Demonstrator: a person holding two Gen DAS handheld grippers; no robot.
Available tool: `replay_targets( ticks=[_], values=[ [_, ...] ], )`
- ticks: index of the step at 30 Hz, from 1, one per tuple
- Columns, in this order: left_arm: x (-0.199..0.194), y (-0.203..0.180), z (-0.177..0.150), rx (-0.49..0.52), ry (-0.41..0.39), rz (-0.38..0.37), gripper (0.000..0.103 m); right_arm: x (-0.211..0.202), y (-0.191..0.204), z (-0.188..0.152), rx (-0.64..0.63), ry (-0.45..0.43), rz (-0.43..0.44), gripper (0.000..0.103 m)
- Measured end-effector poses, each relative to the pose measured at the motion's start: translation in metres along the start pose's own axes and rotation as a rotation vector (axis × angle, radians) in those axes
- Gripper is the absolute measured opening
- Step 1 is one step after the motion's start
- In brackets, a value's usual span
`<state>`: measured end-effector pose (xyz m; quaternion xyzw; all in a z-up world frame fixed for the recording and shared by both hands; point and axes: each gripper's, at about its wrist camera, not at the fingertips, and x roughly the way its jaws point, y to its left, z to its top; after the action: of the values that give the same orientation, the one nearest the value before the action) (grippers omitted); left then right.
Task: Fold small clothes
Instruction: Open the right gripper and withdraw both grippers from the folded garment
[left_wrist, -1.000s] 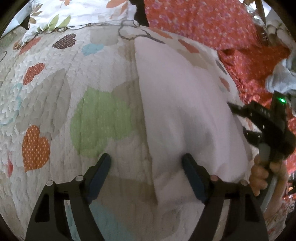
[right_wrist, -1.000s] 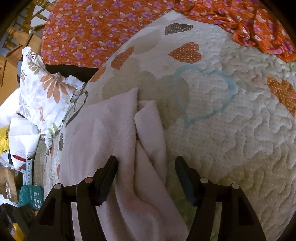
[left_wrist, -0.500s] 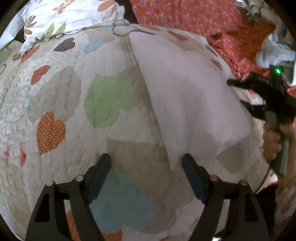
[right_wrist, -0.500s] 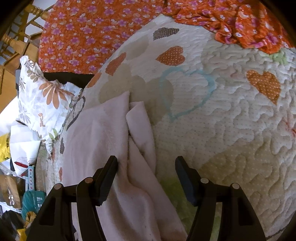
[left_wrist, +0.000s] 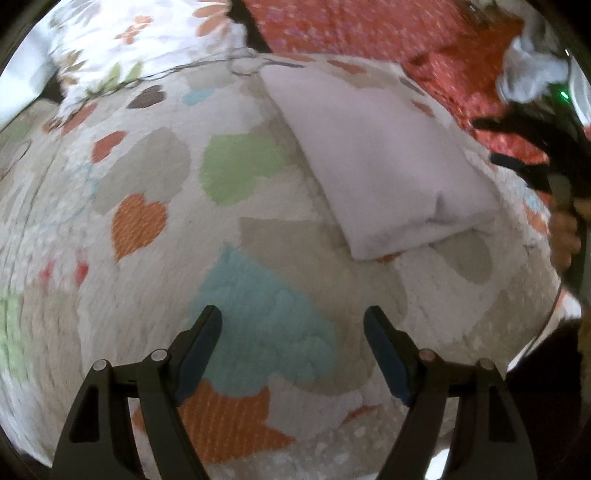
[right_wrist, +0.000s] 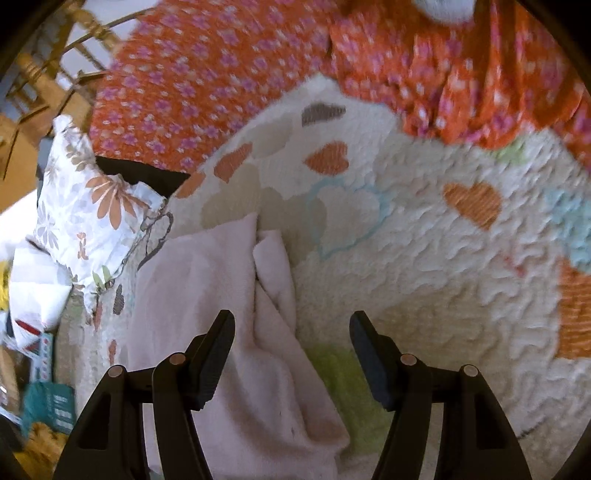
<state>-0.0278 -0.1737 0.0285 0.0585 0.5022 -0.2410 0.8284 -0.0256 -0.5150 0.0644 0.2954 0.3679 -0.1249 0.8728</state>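
Note:
A pale pink folded cloth (left_wrist: 373, 158) lies on the heart-patterned quilt (left_wrist: 155, 221). My left gripper (left_wrist: 293, 332) is open and empty, well back from the cloth's near end, over a blue patch. In the right wrist view the same cloth (right_wrist: 207, 295) lies with a rumpled fold along its right edge. My right gripper (right_wrist: 291, 328) is open and empty above that edge. It also shows in the left wrist view (left_wrist: 517, 147), held in a hand at the right.
A floral pillow (right_wrist: 92, 214) lies beyond the quilt's (right_wrist: 424, 277) far edge. An orange flowered sheet (right_wrist: 221, 66) and crumpled orange fabric (right_wrist: 480, 85) lie behind. A grey-white garment (left_wrist: 532, 77) rests at the upper right. Wooden chair rails (right_wrist: 48, 66) stand at the left.
My left gripper has pulled back off the cloth, which now lies farther away. My right gripper has also drawn back and lifted a little. Both stay open.

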Motion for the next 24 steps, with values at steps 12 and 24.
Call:
replay_targets(
  ticks=[12,24],
  values=[
    [-0.075,-0.004,-0.051,-0.174,-0.159,0.128,0.079,-0.014,0.048,-0.061,-0.229,0.019,-0.023,0.069],
    [-0.178,-0.011,-0.096,-0.292,-0.341,0.242,0.08,-0.036,0.009,-0.136,-0.128,0.138,-0.016,0.069]
  ],
)
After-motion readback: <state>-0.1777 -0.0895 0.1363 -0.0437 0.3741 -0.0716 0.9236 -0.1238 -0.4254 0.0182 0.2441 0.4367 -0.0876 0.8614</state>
